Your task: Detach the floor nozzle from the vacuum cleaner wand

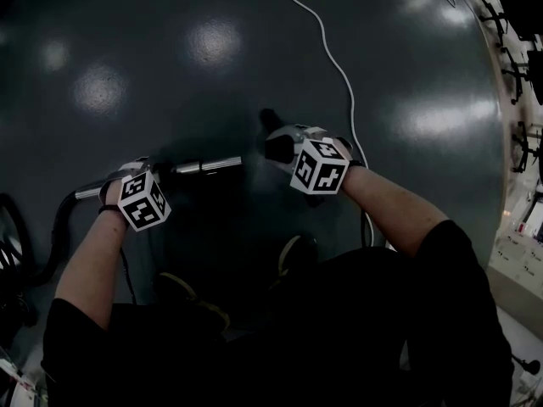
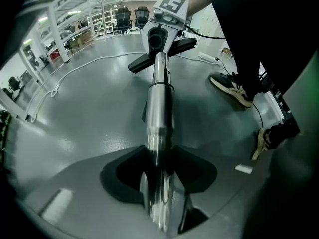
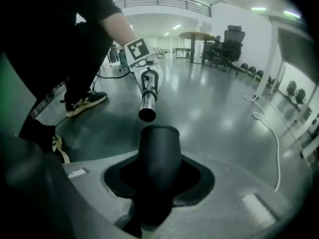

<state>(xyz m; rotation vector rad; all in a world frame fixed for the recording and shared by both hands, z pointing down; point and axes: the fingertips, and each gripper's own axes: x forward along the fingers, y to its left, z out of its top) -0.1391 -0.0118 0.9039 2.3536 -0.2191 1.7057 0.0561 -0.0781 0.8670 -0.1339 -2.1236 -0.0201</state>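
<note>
My left gripper (image 1: 140, 170) is shut on the silver vacuum wand (image 1: 204, 166), which runs out level toward the right. Seen from the left gripper view, the wand (image 2: 158, 118) lies between the jaws of the left gripper (image 2: 158, 203) and points at the black floor nozzle (image 2: 160, 51). My right gripper (image 1: 284, 142) is shut on the nozzle's black neck (image 1: 273, 136). In the right gripper view this neck (image 3: 158, 148) stands up between the jaws of the right gripper (image 3: 152, 203). The wand's open end (image 3: 147, 114) hangs just beyond it, with a small gap between the two.
A white cable (image 1: 335, 58) snakes over the dark glossy floor. A black hose (image 1: 51, 236) curves down from the wand's left end. The person's shoes (image 1: 297, 253) stand just below the grippers. Benches (image 1: 517, 227) line the right edge; office chairs (image 3: 227, 46) stand far off.
</note>
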